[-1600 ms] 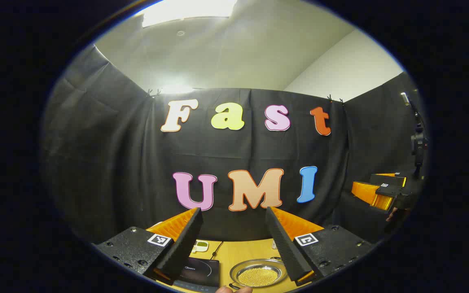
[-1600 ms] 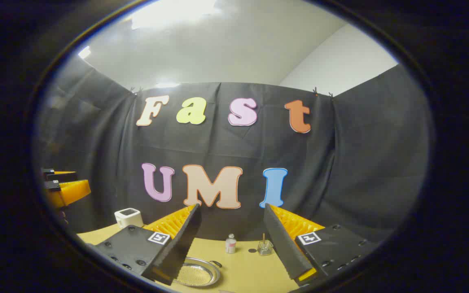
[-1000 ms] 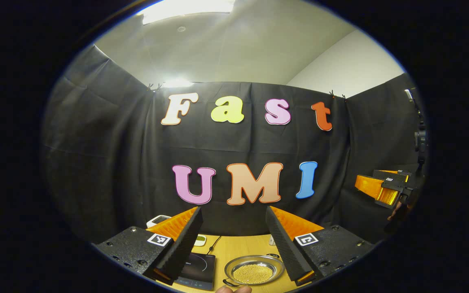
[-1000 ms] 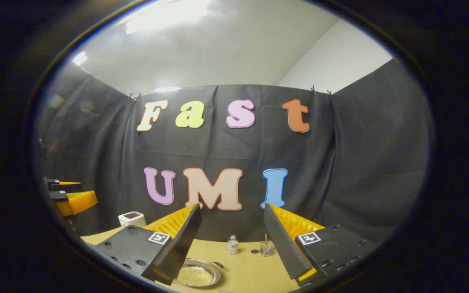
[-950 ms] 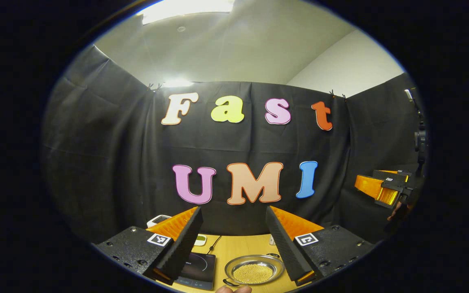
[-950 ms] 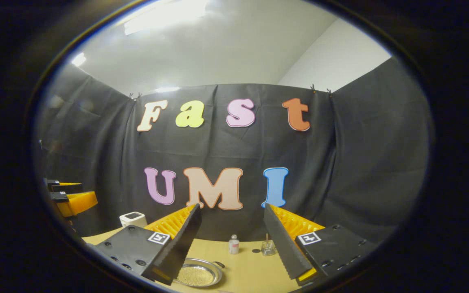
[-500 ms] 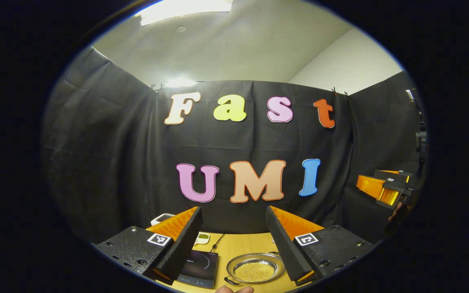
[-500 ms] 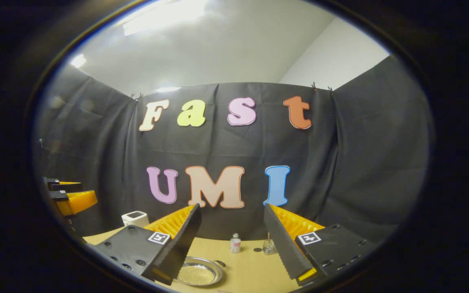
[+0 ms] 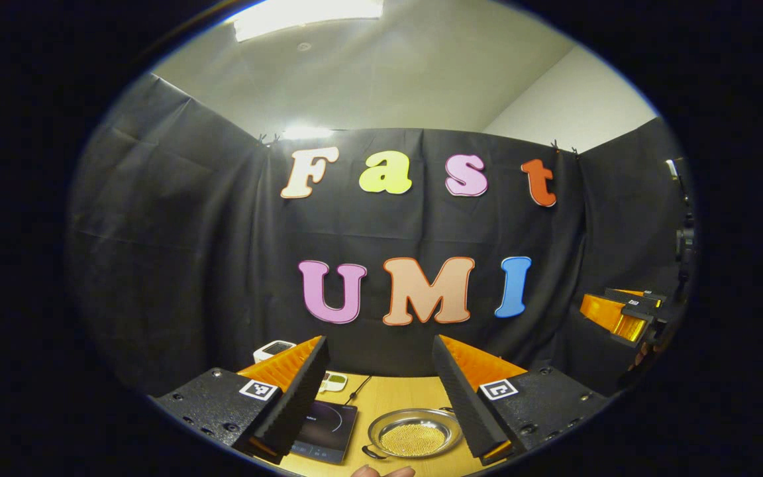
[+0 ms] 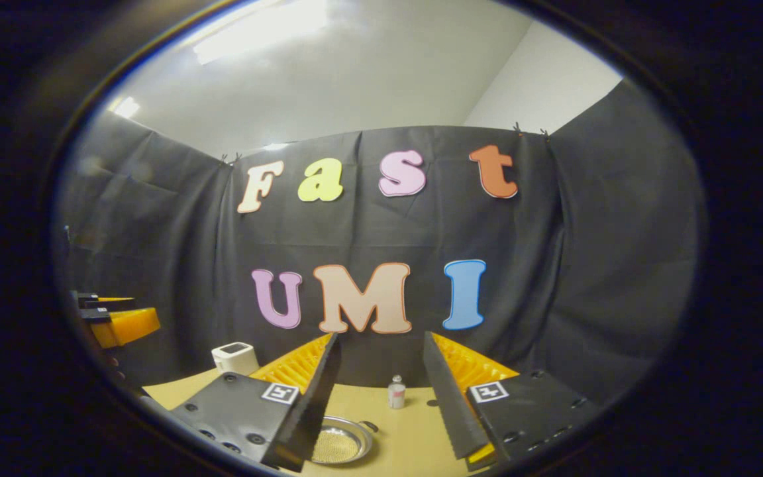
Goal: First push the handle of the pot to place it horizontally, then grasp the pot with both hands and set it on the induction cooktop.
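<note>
Pot [image 9: 413, 437] sits on the bench [image 9: 395, 401], just right of the induction cooktop [image 9: 325, 430], well below both claws. Left claw [image 9: 381, 387] and right claw [image 10: 376, 384] each hang high with fingers spread wide, holding nothing. To do the push well, I judge one claw should drop low and come at a handle from the side, nudging gently so the shallow pan turns rather than slides. It is a round, shiny metal pan with small dark side handles [image 9: 373, 454] and a layer of tiny yellow beads inside.
</note>
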A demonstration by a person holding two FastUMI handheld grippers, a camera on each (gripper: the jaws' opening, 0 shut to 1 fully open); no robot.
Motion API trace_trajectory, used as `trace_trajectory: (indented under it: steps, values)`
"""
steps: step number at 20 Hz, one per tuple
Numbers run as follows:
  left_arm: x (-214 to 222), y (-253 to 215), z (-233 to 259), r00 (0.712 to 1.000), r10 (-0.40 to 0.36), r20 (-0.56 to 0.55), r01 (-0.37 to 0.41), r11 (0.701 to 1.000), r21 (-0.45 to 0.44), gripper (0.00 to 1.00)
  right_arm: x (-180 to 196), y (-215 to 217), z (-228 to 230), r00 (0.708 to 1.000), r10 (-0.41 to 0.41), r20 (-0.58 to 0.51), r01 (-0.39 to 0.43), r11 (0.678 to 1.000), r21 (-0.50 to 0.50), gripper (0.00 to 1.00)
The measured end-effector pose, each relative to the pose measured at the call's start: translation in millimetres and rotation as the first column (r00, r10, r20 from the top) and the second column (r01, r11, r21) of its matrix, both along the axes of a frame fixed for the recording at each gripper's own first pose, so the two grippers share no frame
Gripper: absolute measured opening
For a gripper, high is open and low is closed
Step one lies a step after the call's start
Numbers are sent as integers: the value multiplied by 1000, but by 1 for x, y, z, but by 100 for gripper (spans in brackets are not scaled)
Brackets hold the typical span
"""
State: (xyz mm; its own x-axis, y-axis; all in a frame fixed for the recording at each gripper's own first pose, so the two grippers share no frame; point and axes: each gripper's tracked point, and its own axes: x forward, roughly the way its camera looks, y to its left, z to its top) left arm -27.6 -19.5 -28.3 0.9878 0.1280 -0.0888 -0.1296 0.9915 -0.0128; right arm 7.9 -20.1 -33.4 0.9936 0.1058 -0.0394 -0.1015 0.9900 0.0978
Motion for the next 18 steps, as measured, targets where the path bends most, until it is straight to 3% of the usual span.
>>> trace_trajectory:
  steps: [1,4,5,7,8,10,11,12,16,18]
  values:
    - [-2,3,0,1000,4,3,-4,1000,3,92,0,9,-3,1000,15,-1,-15,1000,3,67]
    - [-2,24,-8,1000,15,-3,-15,1000,1,92,3,26,-13,1000,22,-18,-22,1000,-16,62]
    - [2,29,-11,1000,10,-2,-10,1000,-12,92,2,34,-14,999,23,-24,-24,999,-22,46]
    - [8,47,-17,1000,-1,-17,1,1000,-19,95,7,53,-20,999,16,-41,-17,999,-32,39]
    - [9,57,-18,1000,-9,-16,9,1000,-12,92,8,58,-22,999,-3,-46,1,999,-40,39]
    - [16,72,-17,999,-41,-10,41,999,10,95,10,78,-23,998,-18,-59,16,999,-42,19]
    - [19,78,-20,998,-62,-13,62,998,24,92,12,86,-33,997,-32,-76,29,999,-41,15]
    - [22,85,-22,996,-83,-15,84,996,39,95,14,101,-38,995,-21,-99,18,999,-26,15]
    - [34,102,-33,987,-162,-5,162,986,39,95,20,137,-74,982,-14,-189,20,999,26,0]
    - [37,110,-46,982,-187,-35,188,982,31,92,19,149,-91,974,-11,-228,17,1000,26,7]
